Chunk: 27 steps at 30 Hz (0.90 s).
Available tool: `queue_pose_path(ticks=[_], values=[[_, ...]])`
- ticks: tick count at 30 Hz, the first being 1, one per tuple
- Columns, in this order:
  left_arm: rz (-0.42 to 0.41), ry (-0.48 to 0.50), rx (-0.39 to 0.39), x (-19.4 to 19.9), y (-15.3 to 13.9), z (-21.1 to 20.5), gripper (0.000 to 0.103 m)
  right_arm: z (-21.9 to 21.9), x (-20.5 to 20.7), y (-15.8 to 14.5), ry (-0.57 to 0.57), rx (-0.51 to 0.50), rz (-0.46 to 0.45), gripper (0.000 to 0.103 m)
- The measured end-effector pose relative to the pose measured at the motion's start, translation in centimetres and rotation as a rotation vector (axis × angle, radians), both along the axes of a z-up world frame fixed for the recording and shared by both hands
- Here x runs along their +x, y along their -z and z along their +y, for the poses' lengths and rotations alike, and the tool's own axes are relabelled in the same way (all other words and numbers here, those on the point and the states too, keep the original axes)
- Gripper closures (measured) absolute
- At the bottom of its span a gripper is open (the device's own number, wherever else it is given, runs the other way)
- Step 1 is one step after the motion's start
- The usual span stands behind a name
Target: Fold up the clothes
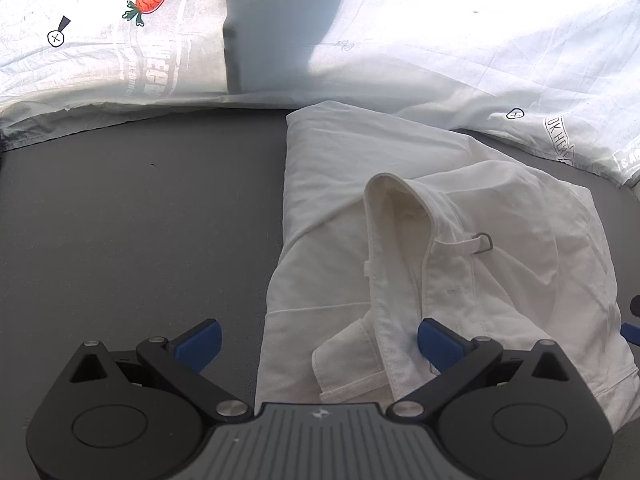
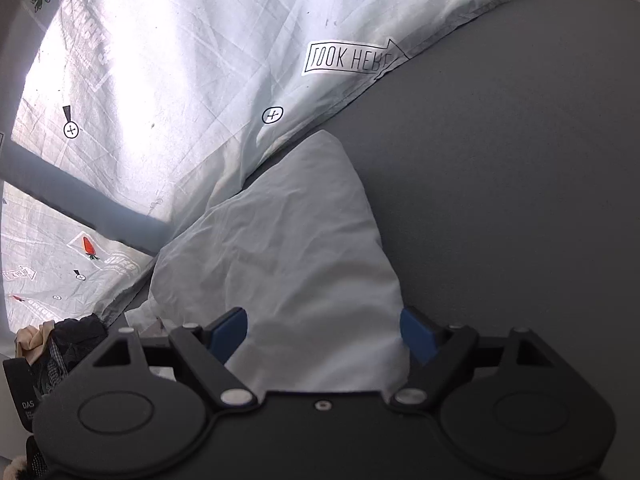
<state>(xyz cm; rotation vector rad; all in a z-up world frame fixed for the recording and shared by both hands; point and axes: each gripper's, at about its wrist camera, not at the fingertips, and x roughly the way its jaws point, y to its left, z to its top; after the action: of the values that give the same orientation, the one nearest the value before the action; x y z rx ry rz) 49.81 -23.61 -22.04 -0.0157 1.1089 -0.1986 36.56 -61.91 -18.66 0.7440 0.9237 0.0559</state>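
Observation:
A white shirt (image 1: 460, 264) lies partly folded on the grey surface (image 1: 140, 220), its collar (image 1: 400, 208) standing up in the middle. My left gripper (image 1: 320, 344) is open just above the shirt's near edge, its blue pads (image 1: 202, 340) wide apart on either side of the collar band. In the right wrist view the same white shirt (image 2: 288, 264) lies as a folded wedge pointing away. My right gripper (image 2: 324, 332) is open over its near end, one blue pad (image 2: 416, 336) at the cloth's right edge.
A printed white sheet (image 1: 440, 40) with carrots and "LOOK HERE" labels hangs behind the surface; it also shows in the right wrist view (image 2: 180, 80). A pile of dark clothes (image 2: 60, 352) sits at the lower left of the right wrist view.

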Motion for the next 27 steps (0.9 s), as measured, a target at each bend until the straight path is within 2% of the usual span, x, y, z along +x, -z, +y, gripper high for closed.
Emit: queue_pose_path(ticks=[6,8,10,13,17,18,19,20,21,22,23,24,25,27], values=[[0.044,0.045,-0.076,1.0,2.3,1.5,0.0,-0.2,1.7,2.6,-0.043,0.037,0.046,0.019],[0.053,0.064,-0.096,1.3,2.9,1.7,0.0,-0.4,2.1,3.0,-0.05,0.06,0.038,0.014],[0.07,0.079,-0.123,1.7,3.5,2.0,0.0,-0.6,2.5,3.0,-0.054,0.084,0.03,0.015],[0.086,0.09,-0.178,2.2,4.0,2.8,0.0,-1.0,3.1,3.3,-0.049,0.157,0.014,0.02],[0.071,0.104,-0.207,2.1,4.1,3.1,0.0,-1.1,4.0,4.2,-0.041,0.232,0.005,0.021],[0.068,0.109,-0.225,2.1,4.1,3.1,0.001,-1.2,4.1,4.4,-0.036,0.261,0.001,0.024],[0.065,0.113,-0.249,2.1,4.1,3.2,0.001,-1.3,4.2,4.7,-0.026,0.297,-0.002,0.037],[0.065,0.117,-0.292,2.1,4.1,3.3,0.003,-1.3,4.2,5.0,-0.011,0.33,-0.002,0.04],[0.063,0.12,-0.324,2.0,4.1,3.3,0.013,-1.2,4.2,5.0,-0.008,0.343,-0.006,0.044],[0.059,0.123,-0.345,2.0,4.1,3.2,0.014,-1.0,4.2,4.9,-0.018,0.346,-0.013,0.06],[0.053,0.126,-0.33,1.9,3.9,2.9,0.02,-0.8,4.0,4.6,-0.028,0.351,-0.03,0.079],[0.049,0.139,-0.333,1.7,3.7,2.9,0.037,-0.6,3.7,4.2,-0.04,0.358,-0.056,0.082],[0.055,0.14,-0.367,1.6,3.4,3.1,0.05,-0.4,3.4,3.6,-0.051,0.363,-0.087,0.089],[0.053,0.115,-0.438,1.3,2.6,3.5,0.068,0.1,2.7,2.6,-0.06,0.378,-0.145,0.091]])
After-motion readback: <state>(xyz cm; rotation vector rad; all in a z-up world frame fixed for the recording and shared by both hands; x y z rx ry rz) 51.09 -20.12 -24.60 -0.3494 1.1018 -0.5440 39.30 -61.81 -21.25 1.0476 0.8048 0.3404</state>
